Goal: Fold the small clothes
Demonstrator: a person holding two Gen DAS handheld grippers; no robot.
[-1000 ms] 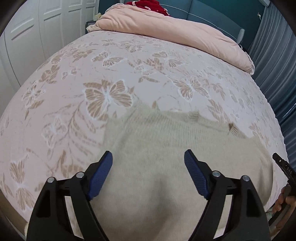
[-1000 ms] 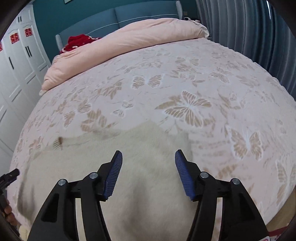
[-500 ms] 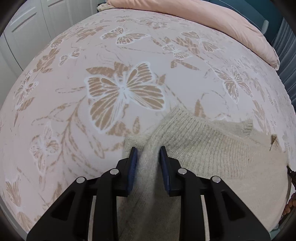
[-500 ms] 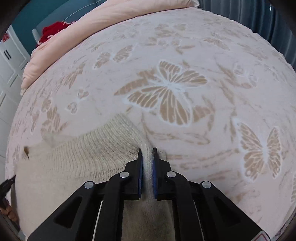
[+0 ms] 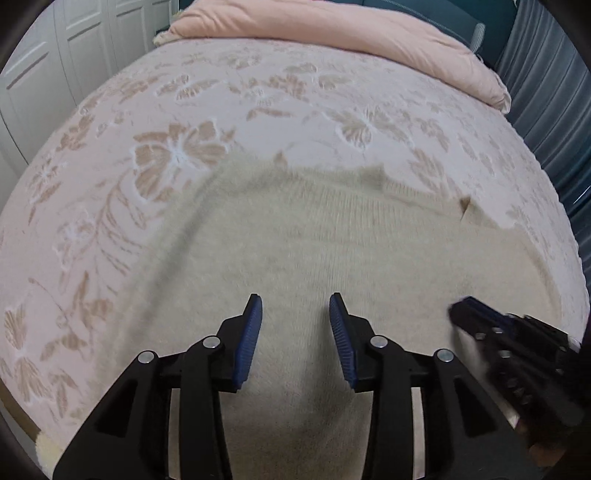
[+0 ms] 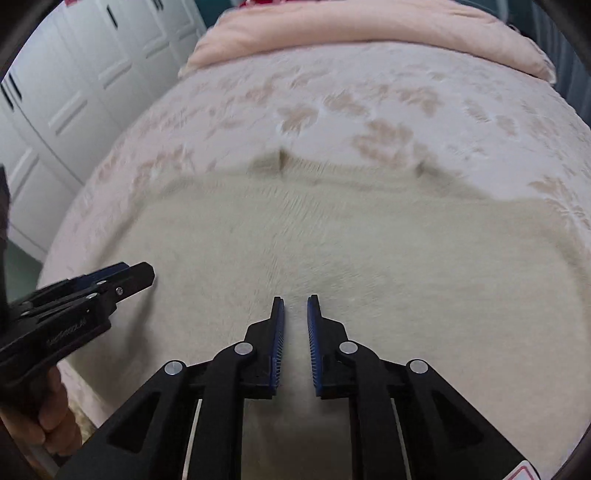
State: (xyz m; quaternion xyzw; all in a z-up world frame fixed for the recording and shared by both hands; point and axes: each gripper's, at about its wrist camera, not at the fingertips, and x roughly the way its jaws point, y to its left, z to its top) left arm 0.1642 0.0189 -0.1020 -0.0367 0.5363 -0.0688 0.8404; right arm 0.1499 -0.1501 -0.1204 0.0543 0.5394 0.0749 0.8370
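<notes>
A bed (image 5: 258,110) fills the room's middle, covered in a pale pink butterfly-patterned bedspread (image 5: 110,192). A folded pink duvet (image 5: 332,33) lies at its head. White panelled wardrobe doors (image 6: 74,74) stand alongside; grey-blue curtains (image 5: 554,92) hang opposite.

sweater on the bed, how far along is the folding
Done: the cream sweater lies spread on the butterfly bedspread, apparently with one fold made, though blur hides the layers. In hand: nothing; the left gripper and right gripper have jaws just reopening above the knit, with no fabric pinched. Left: probably more folds to make it compact.
</notes>
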